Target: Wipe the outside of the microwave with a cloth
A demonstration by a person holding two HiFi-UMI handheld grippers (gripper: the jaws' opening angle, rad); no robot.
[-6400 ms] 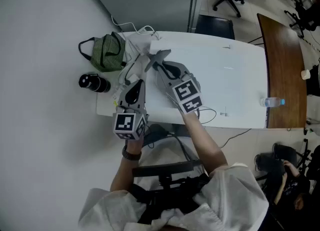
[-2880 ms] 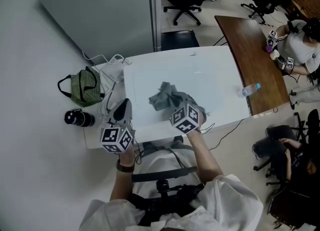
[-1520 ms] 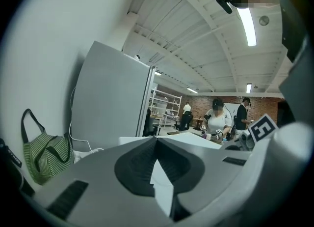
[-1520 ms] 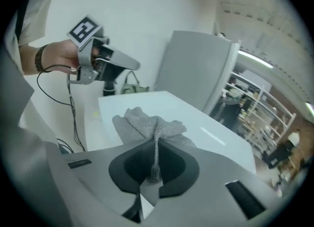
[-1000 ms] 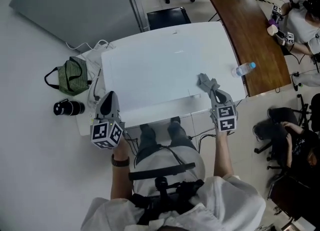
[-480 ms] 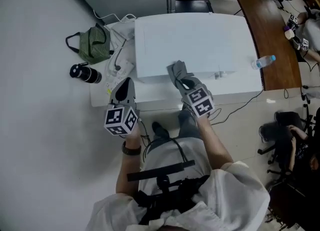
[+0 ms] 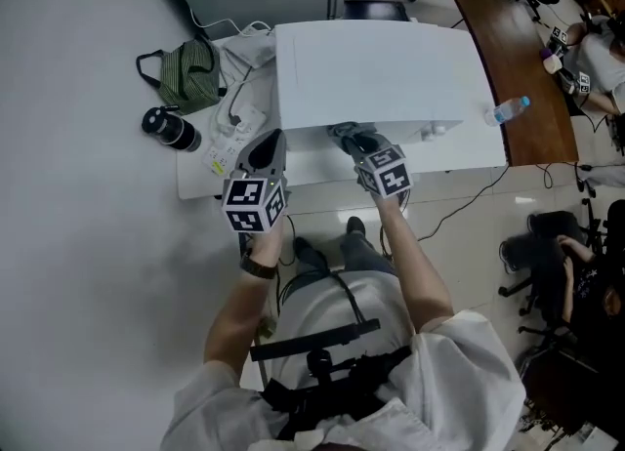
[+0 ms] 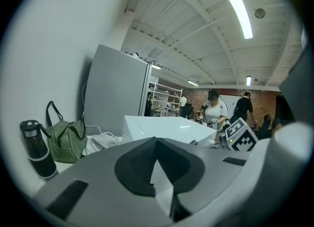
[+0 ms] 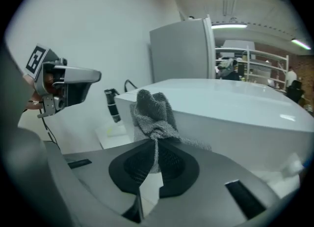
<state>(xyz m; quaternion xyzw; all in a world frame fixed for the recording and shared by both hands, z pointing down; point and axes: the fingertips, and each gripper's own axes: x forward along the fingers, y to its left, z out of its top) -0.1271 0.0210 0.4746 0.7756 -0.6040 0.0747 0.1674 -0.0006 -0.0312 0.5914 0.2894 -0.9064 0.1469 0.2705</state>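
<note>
Right gripper [image 7: 355, 143] [image 9: 156, 148]: your jaws are closed down on a grey knitted cloth [image 7: 344, 132] [image 9: 151, 109]. A pinched fold runs between the pads, and the rest bunches up above the tips.

The cloth sits at the near top edge of the white microwave [image 7: 376, 63] [image 9: 230, 105], left of that edge's middle. From the right gripper view the bunch stands in front of the microwave's left corner. How firmly it presses on the casing cannot be told.

Left gripper [image 7: 266, 146] [image 8: 156, 141]: your jaws are closed tip to tip with nothing between them. It hangs in front of the microwave's left near corner, apart from the casing and to the left of the right gripper.

The microwave stands on a white table [image 7: 200, 181].

- Left of the microwave on that table: a green striped bag [image 7: 190, 73] [image 8: 66, 140].
- Nearer you than the bag: a black bottle [image 7: 168, 129] [image 8: 34, 147], upright.
- Between the bag and the microwave's far left corner: loose white cables [image 7: 239, 34].
- Behind the table: a grey cabinet [image 8: 115, 91] [image 9: 181, 49].
- Right of the microwave: a brown table [image 7: 503, 39] carrying a water bottle [image 7: 511, 109], which lies on its side.
</note>
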